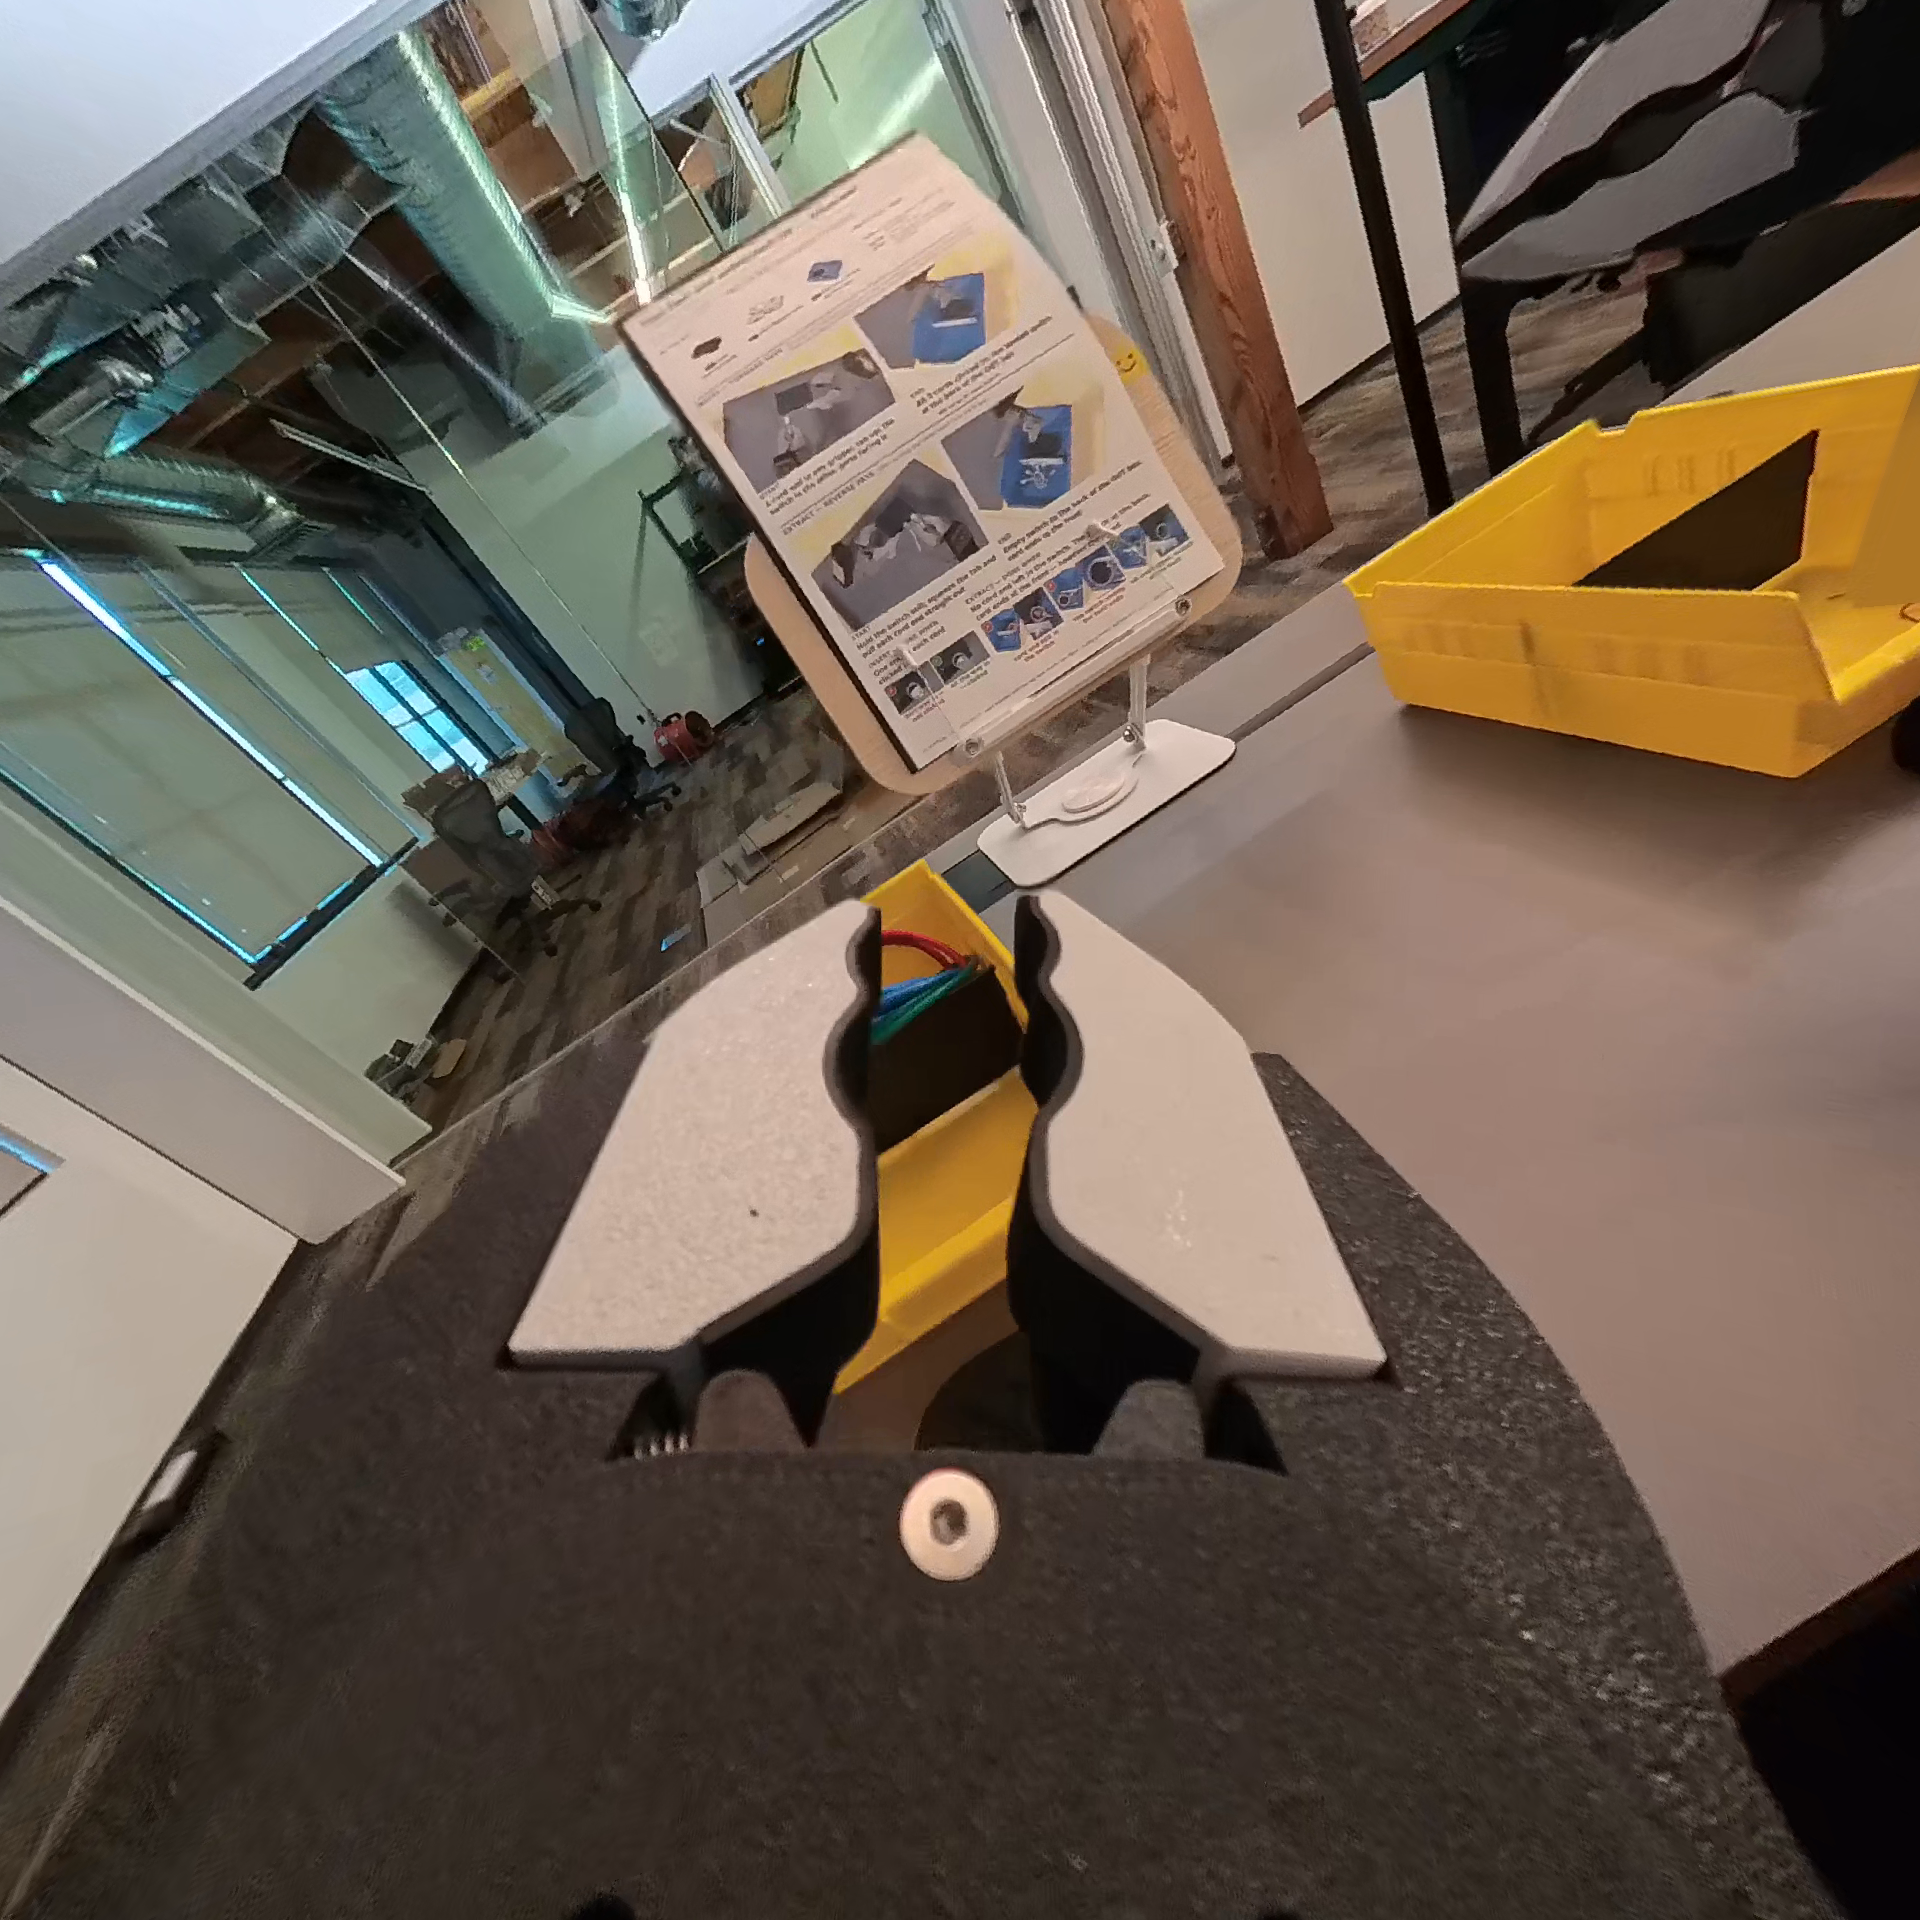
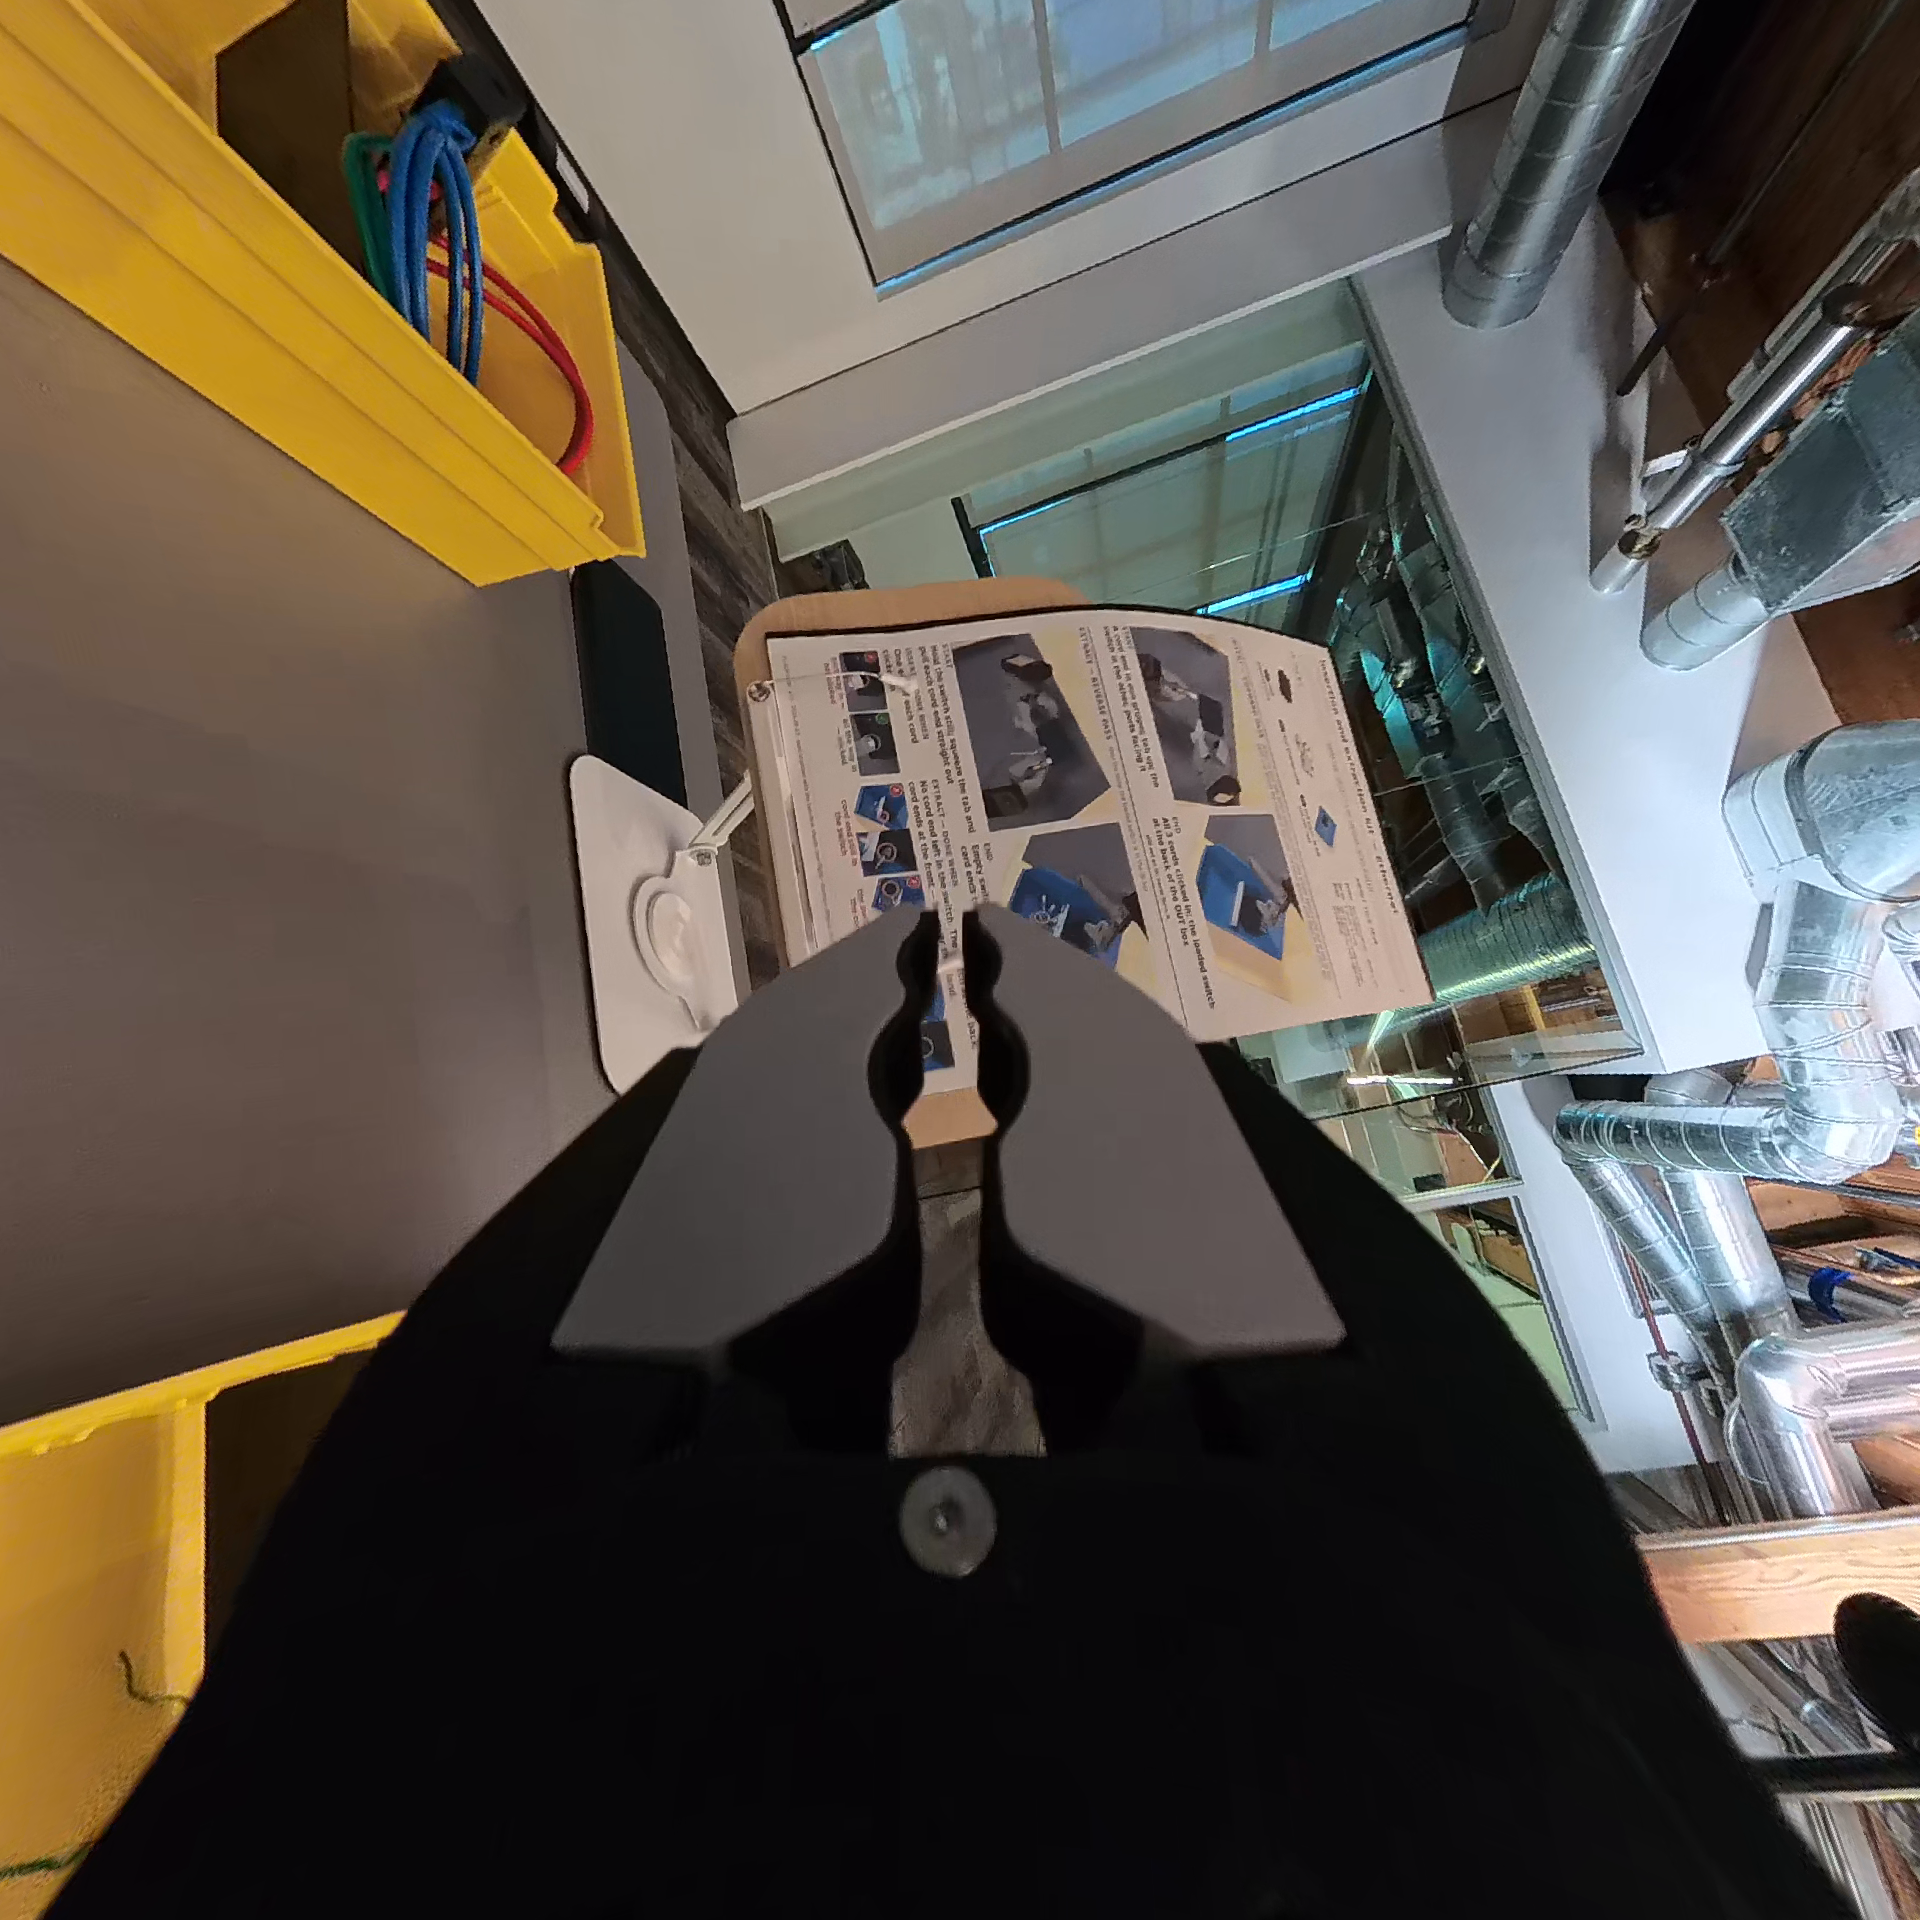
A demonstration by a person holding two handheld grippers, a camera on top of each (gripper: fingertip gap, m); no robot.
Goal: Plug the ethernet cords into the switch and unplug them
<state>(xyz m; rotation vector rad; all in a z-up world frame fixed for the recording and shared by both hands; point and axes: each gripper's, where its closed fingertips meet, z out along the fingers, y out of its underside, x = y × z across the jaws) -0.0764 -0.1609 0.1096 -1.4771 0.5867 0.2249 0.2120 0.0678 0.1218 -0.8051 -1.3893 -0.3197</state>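
A yellow bin [image 1: 935,1195] lies just beyond my left gripper [image 1: 943,914], which hovers above it, open and empty. Between its fingers I see red, blue and green ethernet cords [image 1: 920,982] and a dark shape inside the bin. The right wrist view shows the same bin [image 2: 312,343] at the upper left. In it the looped cords [image 2: 436,229] run to a black switch [image 2: 483,83] at its end. My right gripper [image 2: 948,920] is in the air with its jaws almost together and nothing between them. It points at the instruction sheet, away from the bin.
A second yellow bin [image 1: 1621,665] stands at the right on the grey table [image 1: 1507,1039]; the right wrist view shows it [image 2: 94,1507] at the lower left with a bit of green cord. An instruction sheet [image 1: 935,468] on a white stand [image 1: 1112,790] sits at the table's far edge. The left gripper's tips are roughly 40 centimetres from the right gripper's.
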